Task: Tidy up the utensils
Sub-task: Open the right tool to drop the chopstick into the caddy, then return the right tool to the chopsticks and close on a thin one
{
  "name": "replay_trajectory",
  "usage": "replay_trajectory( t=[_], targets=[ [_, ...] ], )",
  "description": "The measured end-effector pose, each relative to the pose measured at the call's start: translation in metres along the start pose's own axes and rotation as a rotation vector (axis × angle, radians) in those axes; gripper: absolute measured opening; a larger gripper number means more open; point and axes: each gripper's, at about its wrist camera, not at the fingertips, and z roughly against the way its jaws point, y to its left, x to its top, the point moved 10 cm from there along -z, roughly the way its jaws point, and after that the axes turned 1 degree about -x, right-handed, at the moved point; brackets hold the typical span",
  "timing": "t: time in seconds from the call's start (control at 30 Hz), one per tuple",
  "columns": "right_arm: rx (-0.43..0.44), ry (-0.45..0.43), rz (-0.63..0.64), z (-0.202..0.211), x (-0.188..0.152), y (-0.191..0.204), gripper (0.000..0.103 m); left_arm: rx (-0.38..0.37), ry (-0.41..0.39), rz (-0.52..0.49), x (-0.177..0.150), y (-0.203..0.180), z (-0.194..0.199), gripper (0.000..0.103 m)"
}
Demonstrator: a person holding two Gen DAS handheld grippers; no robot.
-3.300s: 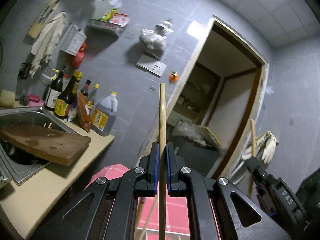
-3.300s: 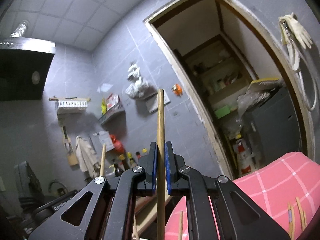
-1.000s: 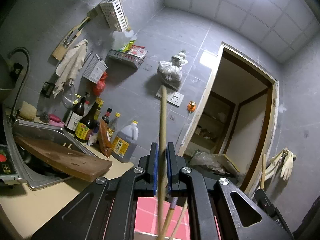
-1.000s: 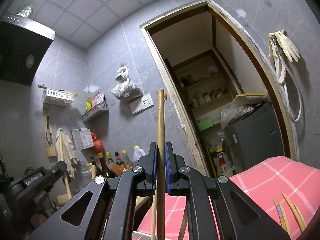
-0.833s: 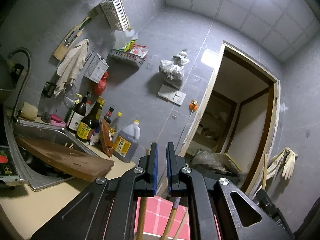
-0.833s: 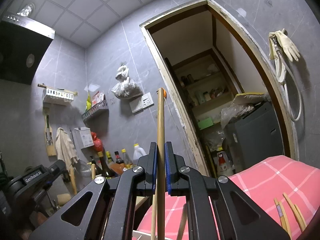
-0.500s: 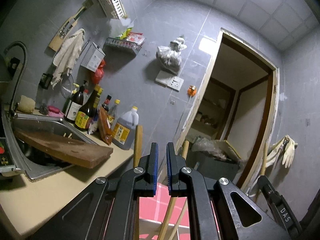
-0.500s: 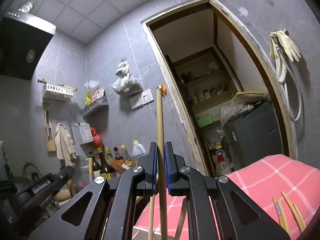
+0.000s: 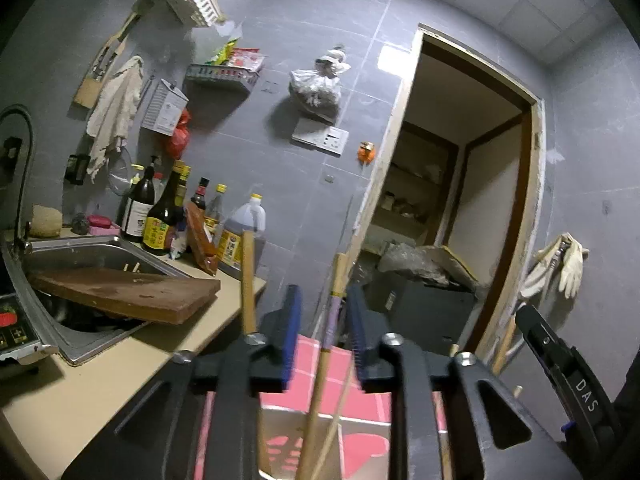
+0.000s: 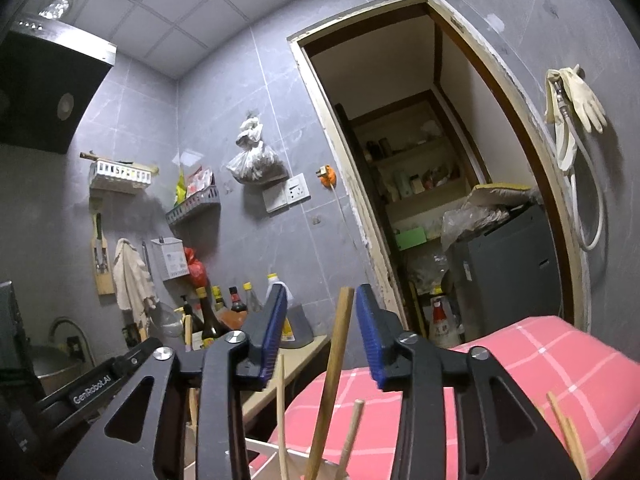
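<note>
The black left tool (image 9: 322, 334) with blue pads stands open around a wooden chopstick with a purple band (image 9: 329, 344). A plain wooden chopstick (image 9: 248, 280) rises beside it. A brown wooden cutting board (image 9: 128, 294) overhangs the steel sink (image 9: 80, 252).

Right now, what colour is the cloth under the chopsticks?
Pink with thin white checks, clearest in the right wrist view.

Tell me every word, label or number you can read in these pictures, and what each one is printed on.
"DAS" on the right gripper, seen from the left wrist view.
"GenRobot.AI" on the left gripper, seen from the right wrist view.
Labels on the sauce bottles by the sink: too small to read.
Print on the white hanging box: too blurred to read.
</note>
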Motion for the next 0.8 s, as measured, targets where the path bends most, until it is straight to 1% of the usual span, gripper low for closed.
replay_trajectory(
  t=[0.03,0.1,0.17,0.3,0.33,0.37,0.4,0.47,0.53,0.63,0.7,0.73,0.8],
  targets=[
    [-0.003,0.001,0.004,0.003,0.002,-0.002,0.041,-0.008,0.007,-0.005,0.000,-0.004,0.001,0.027],
    [-0.004,0.008,0.015,0.007,0.006,-0.005,0.047,-0.019,0.018,-0.021,-0.001,-0.011,0.003,0.029],
    [-0.012,0.011,0.026,0.013,0.010,-0.010,0.050,-0.031,0.028,-0.033,-0.002,-0.018,0.006,0.037],
    [-0.029,0.020,0.042,0.026,0.019,-0.023,0.061,-0.057,0.045,-0.046,-0.004,-0.033,0.011,0.048],
    [-0.035,0.022,0.048,0.029,0.021,-0.027,0.062,-0.062,0.053,-0.053,-0.005,-0.037,0.013,0.053],
    [-0.038,0.025,0.054,0.032,0.023,-0.030,0.067,-0.067,0.057,-0.059,-0.006,-0.041,0.014,0.059],
    [-0.040,0.029,0.060,0.036,0.025,-0.033,0.072,-0.073,0.063,-0.066,-0.007,-0.046,0.016,0.062],
    [-0.052,0.036,0.074,0.044,0.030,-0.042,0.080,-0.087,0.070,-0.076,-0.010,-0.054,0.019,0.073],
    [-0.064,0.046,0.089,0.053,0.034,-0.050,0.084,-0.105,0.082,-0.090,-0.014,-0.064,0.022,0.077],
    [-0.085,0.064,0.111,0.066,0.038,-0.063,0.090,-0.121,0.101,-0.120,-0.021,-0.079,0.026,0.079],
    [-0.099,0.071,0.119,0.075,0.040,-0.072,0.099,-0.130,0.112,-0.141,-0.028,-0.089,0.028,0.086],
    [-0.106,0.076,0.125,0.079,0.041,-0.077,0.101,-0.136,0.115,-0.146,-0.030,-0.093,0.030,0.090],
    [-0.120,0.083,0.137,0.086,0.043,-0.084,0.103,-0.150,0.123,-0.155,-0.036,-0.101,0.033,0.091]
  ],
)
